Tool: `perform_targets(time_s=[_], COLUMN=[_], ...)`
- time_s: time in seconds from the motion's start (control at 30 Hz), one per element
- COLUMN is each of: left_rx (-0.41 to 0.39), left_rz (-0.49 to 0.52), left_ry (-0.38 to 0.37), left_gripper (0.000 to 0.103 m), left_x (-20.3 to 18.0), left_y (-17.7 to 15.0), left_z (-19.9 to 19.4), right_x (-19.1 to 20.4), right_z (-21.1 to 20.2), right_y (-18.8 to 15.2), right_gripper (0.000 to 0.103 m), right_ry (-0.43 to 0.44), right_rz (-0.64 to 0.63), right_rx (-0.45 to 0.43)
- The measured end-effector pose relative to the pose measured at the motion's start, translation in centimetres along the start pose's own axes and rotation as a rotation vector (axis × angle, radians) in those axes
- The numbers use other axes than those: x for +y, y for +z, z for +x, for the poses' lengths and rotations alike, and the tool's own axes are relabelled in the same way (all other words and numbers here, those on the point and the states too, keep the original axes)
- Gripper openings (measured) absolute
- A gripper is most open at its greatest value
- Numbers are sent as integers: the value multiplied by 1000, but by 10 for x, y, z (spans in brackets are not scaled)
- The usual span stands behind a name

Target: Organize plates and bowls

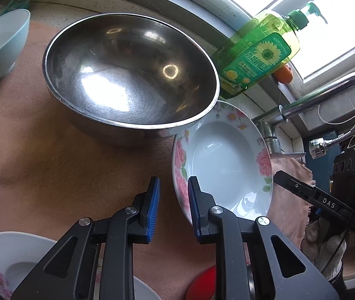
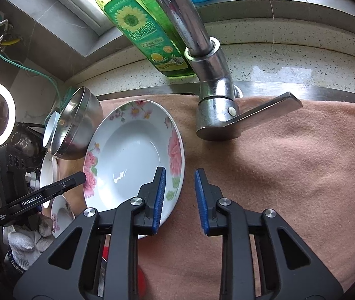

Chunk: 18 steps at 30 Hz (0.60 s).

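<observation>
Blue ribbed pads, two pairs, both mine. Left tongs [image 1: 173,207]: jaws straddling the near rim of the floral plate [image 1: 223,161], the rim in the gap but seemingly not yet pinched; I judge them part-open. Right tongs [image 2: 180,200]: likewise astride that plate's opposite rim, one pad over the china, one over the cloth, a gap showing. Two-sided hold intended, I reckon, to lift it level.

Peach towel [image 2: 290,187]: spread over the worktop, cushioning the crockery.

Steel bowl [image 1: 130,75]: its rim overlapping the plate's far edge.

Pale blue bowl [image 1: 0,45]: far left.

Second floral plate [image 1: 10,257]: near my left tongs, unsorted.

Tap [image 2: 215,105], detergent bottle [image 1: 260,52]: behind.
</observation>
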<state>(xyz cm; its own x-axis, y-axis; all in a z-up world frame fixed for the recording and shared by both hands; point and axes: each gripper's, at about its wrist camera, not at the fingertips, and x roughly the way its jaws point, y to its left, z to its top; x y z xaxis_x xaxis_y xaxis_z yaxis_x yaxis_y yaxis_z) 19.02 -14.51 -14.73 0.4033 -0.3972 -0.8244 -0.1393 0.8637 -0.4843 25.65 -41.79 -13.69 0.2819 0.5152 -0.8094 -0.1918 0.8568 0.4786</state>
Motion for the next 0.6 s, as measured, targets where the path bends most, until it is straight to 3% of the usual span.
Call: perform_targets(time_s=[0.6], left_rx=[18], left_rz=[10], left_ry=[1], left_gripper=[9], left_x=[-2], left_y=[6], left_z=[10], right_x=[-1], right_z=[22], right_y=[7], right_gripper=[11], right_ry=[24], right_rz=[1], right_rx=[39])
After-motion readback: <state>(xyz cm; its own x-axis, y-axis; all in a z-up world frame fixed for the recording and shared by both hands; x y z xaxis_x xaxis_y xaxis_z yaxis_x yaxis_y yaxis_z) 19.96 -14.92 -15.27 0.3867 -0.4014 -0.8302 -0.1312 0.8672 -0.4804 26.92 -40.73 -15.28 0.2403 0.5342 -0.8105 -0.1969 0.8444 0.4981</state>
